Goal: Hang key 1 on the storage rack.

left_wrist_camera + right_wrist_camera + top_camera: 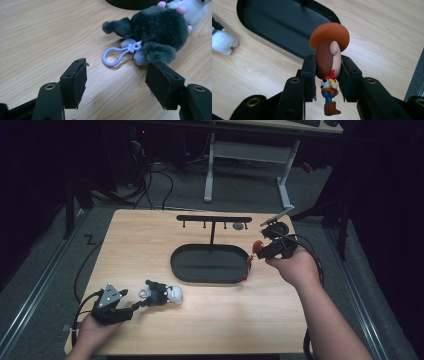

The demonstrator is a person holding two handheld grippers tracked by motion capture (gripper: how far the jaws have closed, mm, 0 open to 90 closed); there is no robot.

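Observation:
A small cowboy figure (328, 53) with a wide orange hat hangs by its head between the pads of my right gripper (328, 75), which is shut on it. That gripper (262, 248) is held just off the right end of the black oval tray (186, 270), with the figure (257, 246) lifted above the table. A dark grey plush toy (160, 32) with a lilac clip (113, 57) lies on the wood close ahead of my left gripper (117, 80). Its jaws are open with nothing between them. The plush (161, 293) and left gripper (136, 306) lie at the table's front left.
From the tray rises a thin post with a black hook bar (214, 219) across the top. A white plush part (193, 10) adjoins the grey one. The table's right edge (300, 285) lies near my right forearm. A desk frame (247, 155) stands beyond the table.

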